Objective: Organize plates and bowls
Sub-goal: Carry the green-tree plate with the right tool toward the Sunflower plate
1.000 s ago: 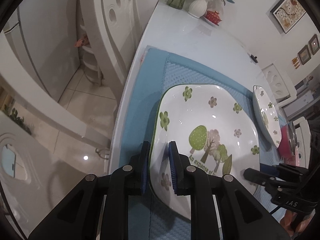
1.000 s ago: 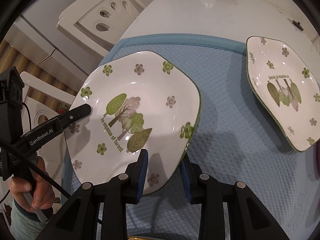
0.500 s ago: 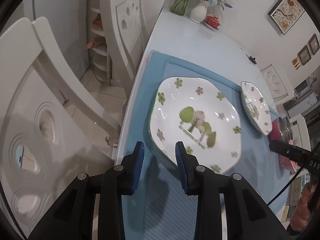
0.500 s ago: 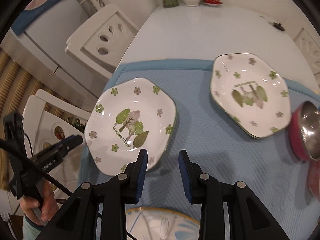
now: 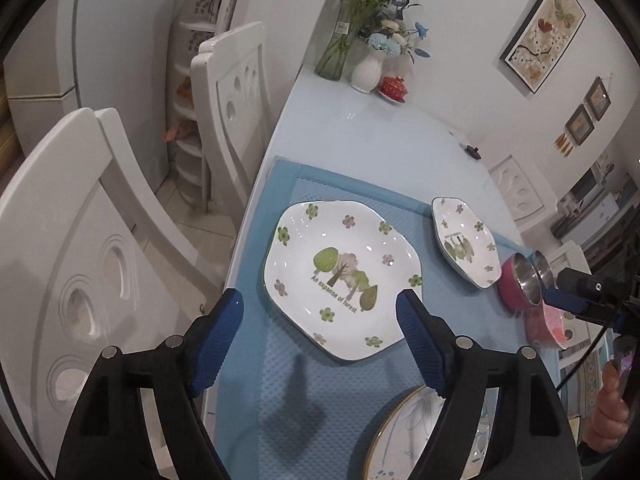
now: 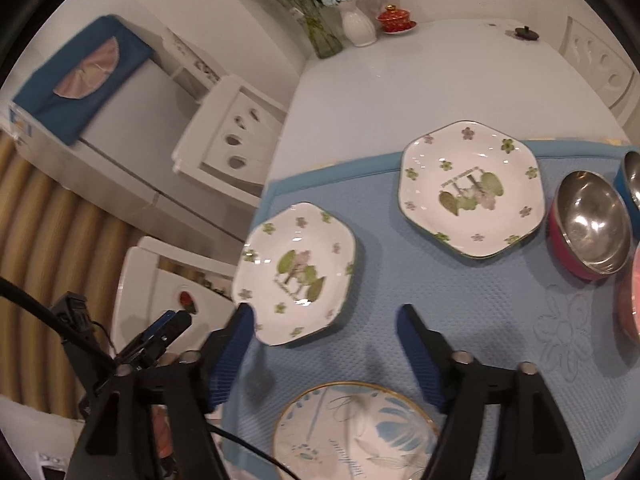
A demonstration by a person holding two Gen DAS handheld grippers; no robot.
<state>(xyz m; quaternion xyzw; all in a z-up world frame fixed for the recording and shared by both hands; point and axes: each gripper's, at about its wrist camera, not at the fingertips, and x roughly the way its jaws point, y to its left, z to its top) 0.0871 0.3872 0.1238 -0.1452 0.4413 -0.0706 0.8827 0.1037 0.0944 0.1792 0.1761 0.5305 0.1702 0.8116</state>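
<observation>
While both grippers, left (image 5: 320, 336) and right (image 6: 322, 344), hang spread and empty, nothing is stacked: two tree plates (image 6: 296, 272) (image 6: 472, 188) lie apart on the mat (image 6: 400, 280); gold-rimmed plate (image 6: 356, 432) nearest; bowls (image 6: 588, 224) right. Sorting judged barely begun.

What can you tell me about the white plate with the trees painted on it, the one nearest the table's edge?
The tree plate is glossy white, ceramic by its shine, roughly hexagonal with rounded corners and a thin dark rim. Green and pink trees fill its middle above the words "An expanse of forest", with small green and mauve flowers scattered round. It lies flat and empty on the blue mat, near the table's chair-side edge. Nothing else touches it; both grippers are open and clear of it.
</observation>
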